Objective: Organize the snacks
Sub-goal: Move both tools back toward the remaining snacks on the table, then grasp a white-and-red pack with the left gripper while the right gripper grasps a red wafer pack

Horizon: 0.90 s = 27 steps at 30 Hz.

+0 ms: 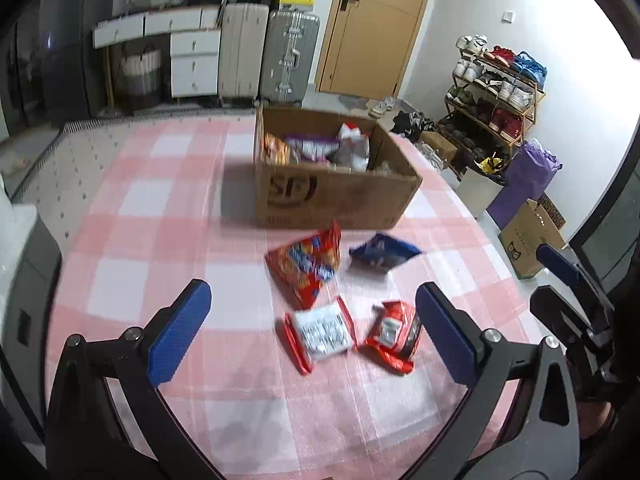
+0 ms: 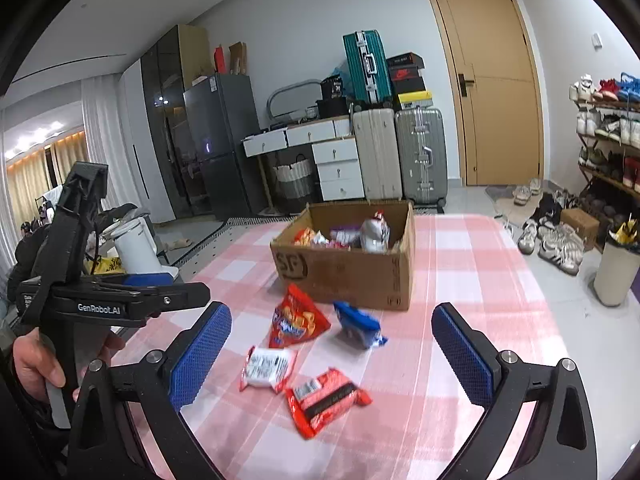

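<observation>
An open cardboard box (image 1: pixel 336 196) (image 2: pixel 352 276) stands on the pink checked tablecloth with several snack packs inside. In front of it lie a red chip bag (image 1: pixel 308 268) (image 2: pixel 296 320), a blue snack pack (image 1: pixel 380 254) (image 2: pixel 358 324), a red-and-white pack (image 1: pixel 322 332) (image 2: pixel 266 368) and a red pack with a dark stripe (image 1: pixel 394 334) (image 2: pixel 324 400). My left gripper (image 1: pixel 316 332) is open and empty, above the two nearest packs. My right gripper (image 2: pixel 332 360) is open and empty, above the same packs; it also shows at the right edge of the left wrist view (image 1: pixel 560 272).
The tablecloth (image 1: pixel 160 208) (image 2: pixel 460 280) covers a table ending just behind the box. Beyond stand suitcases (image 2: pixel 400 152), white drawers (image 2: pixel 336 168), a dark fridge (image 2: pixel 224 140), a door (image 2: pixel 496 80) and a shoe rack (image 1: pixel 496 92). A white bin (image 2: pixel 616 272) stands on the floor at right.
</observation>
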Available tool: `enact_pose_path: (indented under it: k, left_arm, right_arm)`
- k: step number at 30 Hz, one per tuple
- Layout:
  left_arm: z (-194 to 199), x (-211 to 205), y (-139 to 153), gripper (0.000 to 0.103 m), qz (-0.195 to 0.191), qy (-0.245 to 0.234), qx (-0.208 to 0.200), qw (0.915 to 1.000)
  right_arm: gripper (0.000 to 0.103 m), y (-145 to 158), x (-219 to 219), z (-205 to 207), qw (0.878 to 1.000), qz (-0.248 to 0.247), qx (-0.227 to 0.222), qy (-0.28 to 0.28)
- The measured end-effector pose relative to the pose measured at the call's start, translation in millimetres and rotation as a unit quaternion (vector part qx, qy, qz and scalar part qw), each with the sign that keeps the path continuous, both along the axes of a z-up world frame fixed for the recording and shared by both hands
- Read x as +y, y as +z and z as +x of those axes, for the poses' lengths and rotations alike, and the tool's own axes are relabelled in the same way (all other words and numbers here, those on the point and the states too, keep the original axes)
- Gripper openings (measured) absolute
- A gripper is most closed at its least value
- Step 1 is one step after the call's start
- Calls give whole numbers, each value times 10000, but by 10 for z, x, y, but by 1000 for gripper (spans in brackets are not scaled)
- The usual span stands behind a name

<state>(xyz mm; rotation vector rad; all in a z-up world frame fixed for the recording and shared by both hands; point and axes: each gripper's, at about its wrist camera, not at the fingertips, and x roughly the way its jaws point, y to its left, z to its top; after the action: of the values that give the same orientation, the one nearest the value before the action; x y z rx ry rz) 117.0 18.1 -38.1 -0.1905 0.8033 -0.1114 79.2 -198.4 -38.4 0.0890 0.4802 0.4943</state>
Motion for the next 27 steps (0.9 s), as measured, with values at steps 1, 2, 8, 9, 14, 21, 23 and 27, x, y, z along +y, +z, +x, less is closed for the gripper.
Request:
enact_pose_path:
  k: [1,2,8,9,14,21,23,27]
  left_arm:
    - [2,7,-92,102,-48,36,94,9999]
    - [9,6,-151,102,-58,48,150,9999]
    - [129,-10,-582,102,-56,102,571,9983]
    - [151,-19,-636,102,-55,104,625,9980]
    - [315,-67,-957,102,-85,103,960,9953]
    - [545,-134,-1224,102,-12,116,1229,9923]
    - [604,-167,-1269,102,148,207,1282,9914]
    - [685,-258,-1323,101,457,283,1326,9897]
  right_arm:
    - [102,-33,-5,-2,10000,25,47,-6]
    - [102,-81,-12,-7,9999,57,104,-18]
    - [102,-323,1,33,9992,118,392,30]
    - [102,-356,19,49,9990,121,423,69]
    - [102,-508,64,87,9990,83,438,100]
    - [102,-673,33,221,9978,192,622,120]
    - [102,-712,6,258,9973,234,683,108]
    - [102,-793,-53,318,9964,316,787,71]
